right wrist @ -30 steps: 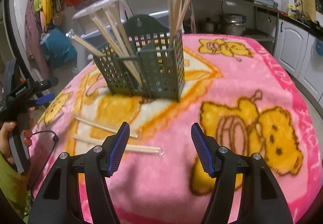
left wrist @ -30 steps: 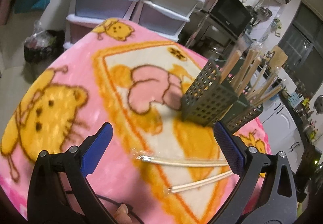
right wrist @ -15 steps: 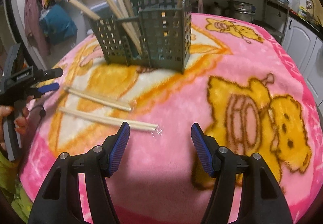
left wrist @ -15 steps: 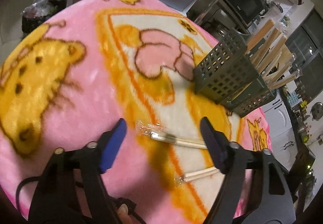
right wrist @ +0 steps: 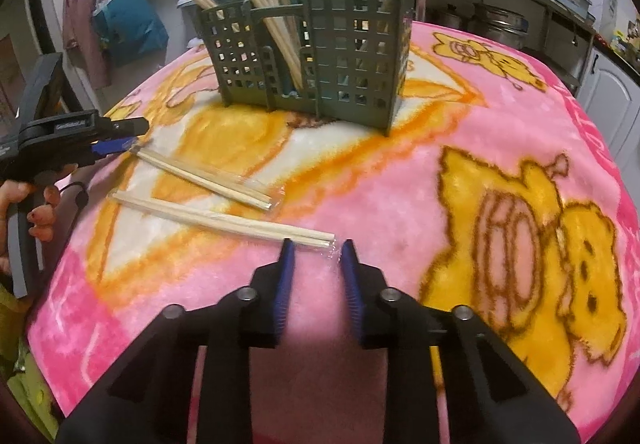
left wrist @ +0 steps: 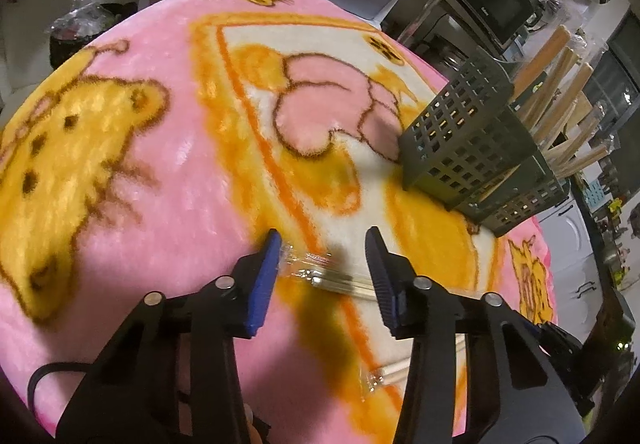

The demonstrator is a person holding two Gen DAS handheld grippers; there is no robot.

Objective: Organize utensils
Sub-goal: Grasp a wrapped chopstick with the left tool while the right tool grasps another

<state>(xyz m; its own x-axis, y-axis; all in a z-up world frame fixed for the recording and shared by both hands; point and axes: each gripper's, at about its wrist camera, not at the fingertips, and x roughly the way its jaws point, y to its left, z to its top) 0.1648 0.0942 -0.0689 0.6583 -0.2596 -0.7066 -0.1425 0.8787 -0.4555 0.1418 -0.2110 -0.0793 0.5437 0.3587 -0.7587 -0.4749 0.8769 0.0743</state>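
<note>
left gripper (left wrist: 322,250): my jaws closing round far wrapped chopsticks (left wrist: 328,280), lower centre, unpinched | right gripper (right wrist: 316,250): closing round near wrapped chopsticks (right wrist: 224,219) tip, unpinched

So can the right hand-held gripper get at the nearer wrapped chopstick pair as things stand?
Probably yes. The right hand-held gripper sits at the tip of the nearer chopstick pair, jaws closing around its wrapper end, with only blanket nearby and nothing in the way.
</note>
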